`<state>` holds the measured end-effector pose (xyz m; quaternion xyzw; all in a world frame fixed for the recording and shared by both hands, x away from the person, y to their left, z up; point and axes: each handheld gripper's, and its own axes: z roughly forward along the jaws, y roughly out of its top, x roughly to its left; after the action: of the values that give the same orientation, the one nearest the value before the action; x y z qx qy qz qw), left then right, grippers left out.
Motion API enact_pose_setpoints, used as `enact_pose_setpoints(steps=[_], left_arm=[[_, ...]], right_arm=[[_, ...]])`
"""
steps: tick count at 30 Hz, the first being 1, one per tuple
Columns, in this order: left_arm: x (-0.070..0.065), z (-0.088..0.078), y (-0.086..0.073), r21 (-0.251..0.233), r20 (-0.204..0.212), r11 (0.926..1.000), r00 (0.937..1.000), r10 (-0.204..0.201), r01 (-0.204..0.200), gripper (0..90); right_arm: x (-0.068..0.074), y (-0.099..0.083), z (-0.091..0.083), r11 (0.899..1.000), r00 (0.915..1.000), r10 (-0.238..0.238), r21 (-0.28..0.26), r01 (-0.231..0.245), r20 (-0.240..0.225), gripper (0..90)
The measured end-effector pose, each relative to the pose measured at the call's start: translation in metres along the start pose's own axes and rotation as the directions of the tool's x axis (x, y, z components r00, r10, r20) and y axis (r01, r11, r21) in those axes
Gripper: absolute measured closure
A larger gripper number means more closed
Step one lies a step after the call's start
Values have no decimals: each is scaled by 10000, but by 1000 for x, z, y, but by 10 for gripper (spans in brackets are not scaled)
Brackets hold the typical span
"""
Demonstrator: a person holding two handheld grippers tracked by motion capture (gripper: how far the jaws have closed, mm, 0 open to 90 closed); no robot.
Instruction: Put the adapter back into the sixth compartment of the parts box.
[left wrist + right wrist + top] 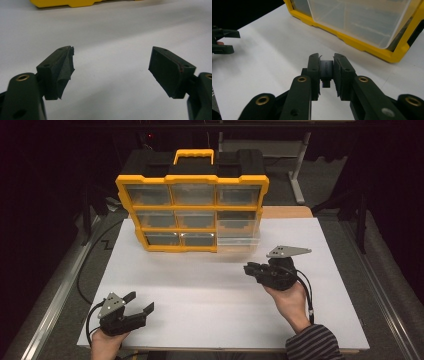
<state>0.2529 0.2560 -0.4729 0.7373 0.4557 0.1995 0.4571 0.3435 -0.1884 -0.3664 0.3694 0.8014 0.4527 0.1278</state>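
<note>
The white bench (210,290) carries a yellow organiser case (192,212) standing upright at its far side, a grid of clear drawers facing the person. One drawer (239,236), at the case's lower right as the high view shows it, stands pulled out toward the bench, and this looks to be where the held piece is meant to go.

The right hand-held gripper (327,72) hangs just in front of that open drawer, its jaws clamped narrow on a small dark adapter-like part (326,71) with faint lettering on its face. The part sits between the pads near their tips, with its lower end poking out below them.

The left hand-held gripper (110,67) rests well apart at the near left of the bench, jaws spread wide with nothing between them. One of its pads (65,67) looks torn, its facing peeling loose.

Risks, largest first. The case stands on edge and nothing braces it, so a push from the right hand-held gripper against the drawer lip could rock it or shove it back. The drawer itself hangs far out and could tip or slide free if it is knocked from above. The part is held by a shallow pinch, so a bump on the drawer wall could twist it loose onto the bench. Released too high, it may bounce off the clear plastic rim
</note>
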Motion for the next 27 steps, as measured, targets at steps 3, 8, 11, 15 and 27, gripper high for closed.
enact_pose_setpoints(steps=[3,8,11,15,27], left_arm=[[0,0,0,5,-1,10000,10000,0,0,210],[0,-1,0,5,2,10000,10000,-9,9,210],[0,-1,0,1,4,10000,10000,-12,12,210],[0,-1,0,6,3,10000,10000,-4,4,210],[0,0,0,10,11,10000,10000,-43,43,211]], right_arm=[[0,5,-3,9999,10000,-34,-102,34,3,768],[0,13,-7,9997,10000,-26,-235,25,-32,768],[0,18,-10,9995,10000,-65,-293,64,-27,768],[1,25,-13,9992,9999,-134,-385,132,-40,768],[-3,48,-26,9978,9997,-166,-644,155,-178,769]])
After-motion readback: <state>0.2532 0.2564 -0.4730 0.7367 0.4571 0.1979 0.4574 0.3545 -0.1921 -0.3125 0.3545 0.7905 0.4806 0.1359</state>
